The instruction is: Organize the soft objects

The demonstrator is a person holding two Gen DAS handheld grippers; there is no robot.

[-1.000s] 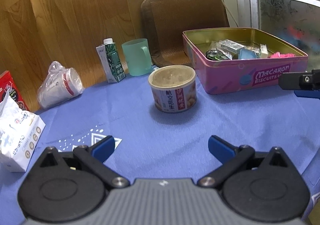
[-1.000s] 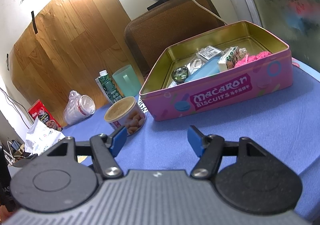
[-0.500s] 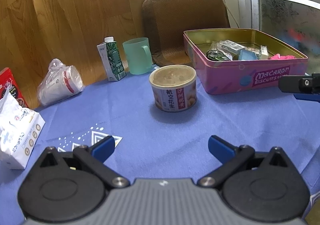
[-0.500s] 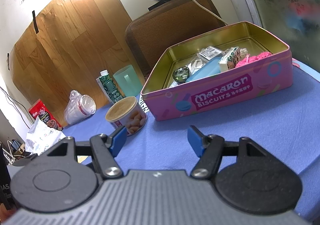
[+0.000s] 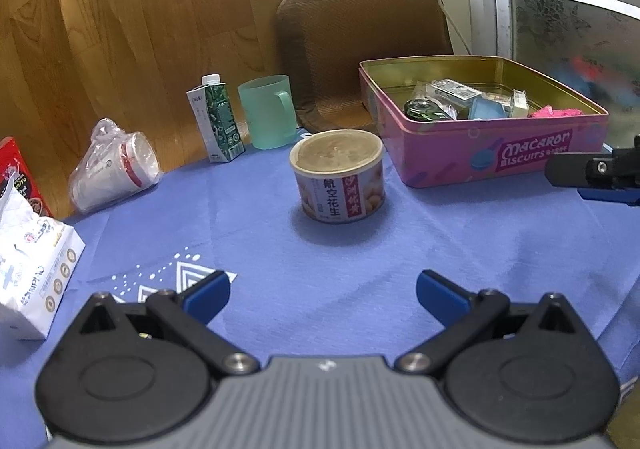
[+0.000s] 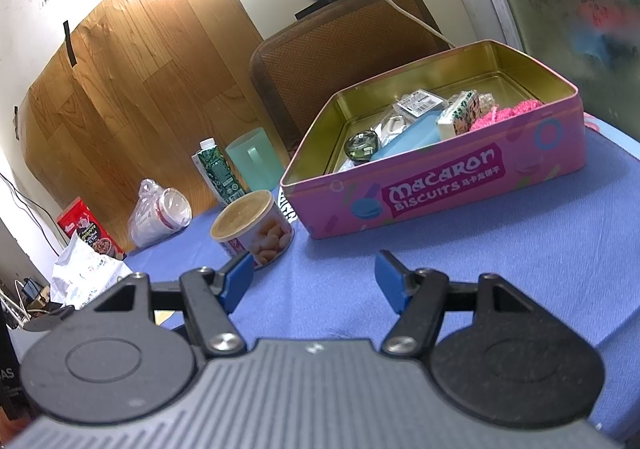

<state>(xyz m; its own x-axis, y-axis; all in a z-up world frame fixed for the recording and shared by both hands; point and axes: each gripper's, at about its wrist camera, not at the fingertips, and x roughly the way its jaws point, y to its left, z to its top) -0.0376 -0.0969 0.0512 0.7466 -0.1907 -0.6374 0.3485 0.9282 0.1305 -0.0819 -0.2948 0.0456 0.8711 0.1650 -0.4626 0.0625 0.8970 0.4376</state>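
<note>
- White tissue pack (image 5: 34, 269), bagged cups (image 5: 114, 169), carton (image 5: 216, 121), green mug (image 5: 268, 111) line the blue cloth's (image 5: 320, 249) left
- Peanut can (image 5: 338, 175) stands upright ahead of the left gripper (image 5: 322, 291), jaws apart
- Pink tin (image 6: 440, 185) sits long side facing the right gripper (image 6: 314, 281), also apart, holding a pink fuzzy cloth (image 6: 504, 113) in its right corner

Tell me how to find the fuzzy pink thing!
Find the big pink rectangular metal biscuit tin on the blue tablecloth. Look inside at its right end, beside a small white-and-green carton. The fluffy bright pink cloth is the only fuzzy item there.

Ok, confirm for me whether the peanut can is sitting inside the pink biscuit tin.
No, the peanut can stands on the blue tablecloth outside the pink biscuit tin, just to its left.
</note>
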